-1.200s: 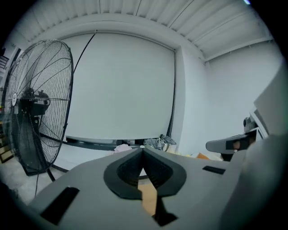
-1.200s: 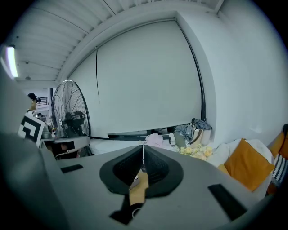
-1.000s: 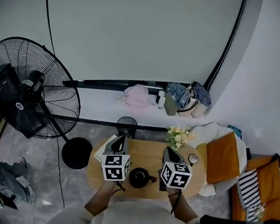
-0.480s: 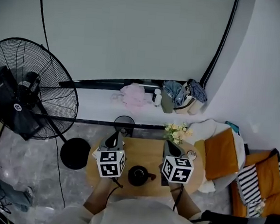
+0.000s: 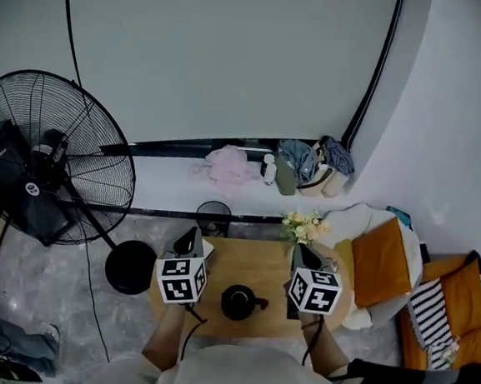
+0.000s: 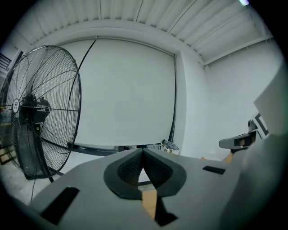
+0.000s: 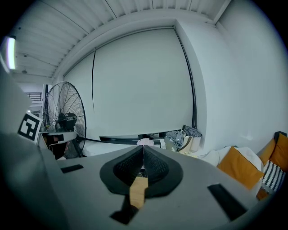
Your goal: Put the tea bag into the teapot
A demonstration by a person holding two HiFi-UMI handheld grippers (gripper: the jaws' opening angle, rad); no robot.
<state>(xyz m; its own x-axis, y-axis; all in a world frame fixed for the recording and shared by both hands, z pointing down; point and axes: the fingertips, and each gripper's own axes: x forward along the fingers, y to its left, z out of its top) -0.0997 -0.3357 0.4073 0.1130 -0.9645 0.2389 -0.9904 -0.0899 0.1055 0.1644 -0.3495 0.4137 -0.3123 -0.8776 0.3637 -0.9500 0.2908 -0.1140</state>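
Observation:
A black teapot with its lid on stands on the near part of a small round wooden table, seen in the head view. My left gripper is held over the table's left side, to the left of the teapot, and its jaws meet at the tip with nothing between them. Over the right side, my right gripper is likewise shut and empty. I cannot make out a tea bag in any view. Both gripper views look out level over the room, not at the table.
A bunch of pale flowers stands at the table's far right edge. Beyond the table is a black bin. A large floor fan stands to the left, an orange cushion lies on a seat to the right.
The two grippers have drawn a little apart, the left one leftward and the right one rightward. The teapot has not moved.

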